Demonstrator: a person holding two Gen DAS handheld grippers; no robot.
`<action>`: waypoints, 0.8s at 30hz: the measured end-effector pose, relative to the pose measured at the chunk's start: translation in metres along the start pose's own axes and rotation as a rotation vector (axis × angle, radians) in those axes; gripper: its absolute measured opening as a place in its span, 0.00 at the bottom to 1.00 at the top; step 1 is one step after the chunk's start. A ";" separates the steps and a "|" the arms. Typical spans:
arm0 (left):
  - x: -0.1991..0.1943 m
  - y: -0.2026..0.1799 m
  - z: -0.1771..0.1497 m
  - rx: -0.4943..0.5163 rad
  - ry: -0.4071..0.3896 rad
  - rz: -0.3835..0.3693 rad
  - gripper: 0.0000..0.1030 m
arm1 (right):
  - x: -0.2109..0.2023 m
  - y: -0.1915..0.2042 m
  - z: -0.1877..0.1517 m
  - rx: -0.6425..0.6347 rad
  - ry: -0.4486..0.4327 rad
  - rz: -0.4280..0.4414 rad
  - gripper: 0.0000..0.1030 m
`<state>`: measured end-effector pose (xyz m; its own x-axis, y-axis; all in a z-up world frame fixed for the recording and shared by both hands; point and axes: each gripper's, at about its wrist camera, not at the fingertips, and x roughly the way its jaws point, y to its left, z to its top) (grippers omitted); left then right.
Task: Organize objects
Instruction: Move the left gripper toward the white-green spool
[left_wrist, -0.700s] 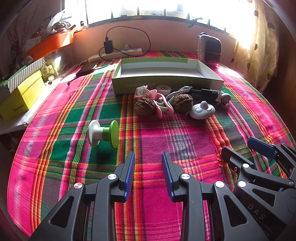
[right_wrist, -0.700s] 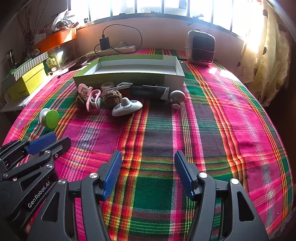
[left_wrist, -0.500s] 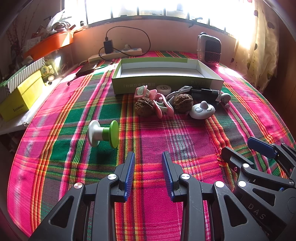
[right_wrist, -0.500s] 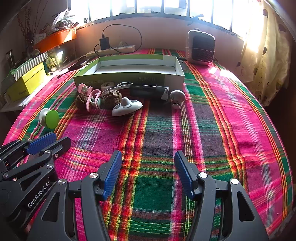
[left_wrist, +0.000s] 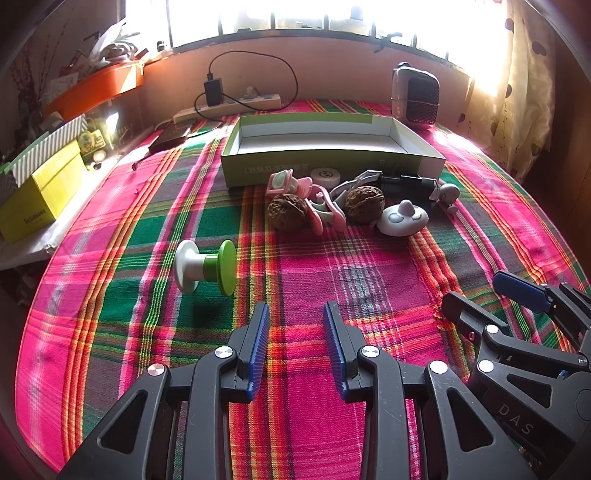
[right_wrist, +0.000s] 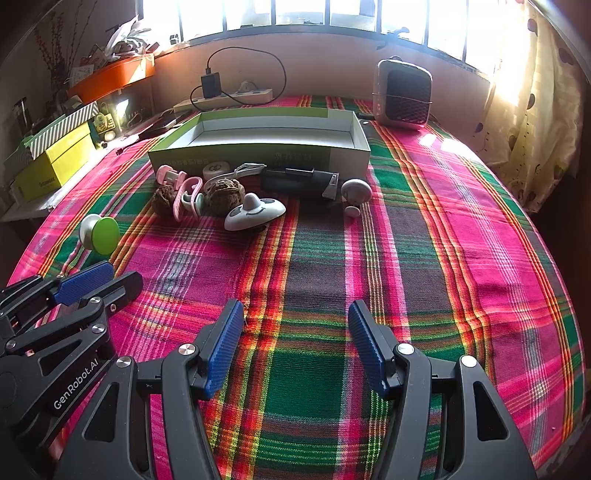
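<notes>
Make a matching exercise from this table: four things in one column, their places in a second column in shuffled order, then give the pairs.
Things
1. green-and-white spool
2. open green box
3. small heater
4. white UFO-shaped toy

Places
A. at the back of the plaid cloth, near the window, beyond the box's right end
B. alone on the cloth, left of the cluster, nearest the left gripper
C. at the near edge of the cluster, beside a walnut
D. directly behind the cluster of small things, nothing visible in it

Pairs: 1-B, 2-D, 3-A, 4-C
</notes>
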<state>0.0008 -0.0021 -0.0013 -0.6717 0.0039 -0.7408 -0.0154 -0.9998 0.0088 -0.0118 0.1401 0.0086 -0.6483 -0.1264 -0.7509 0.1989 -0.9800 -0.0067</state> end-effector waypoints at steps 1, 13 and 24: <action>-0.001 0.001 0.000 0.006 0.001 -0.005 0.28 | -0.001 0.000 0.000 -0.007 0.002 0.005 0.58; -0.024 0.024 -0.011 0.067 -0.006 -0.087 0.27 | 0.006 -0.006 0.006 -0.094 0.039 0.119 0.58; -0.025 0.059 -0.006 -0.005 -0.003 -0.122 0.34 | 0.016 0.001 0.024 -0.130 0.041 0.181 0.58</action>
<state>0.0215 -0.0611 0.0137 -0.6672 0.1257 -0.7342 -0.0937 -0.9920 -0.0846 -0.0399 0.1334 0.0123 -0.5637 -0.2897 -0.7735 0.4038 -0.9136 0.0479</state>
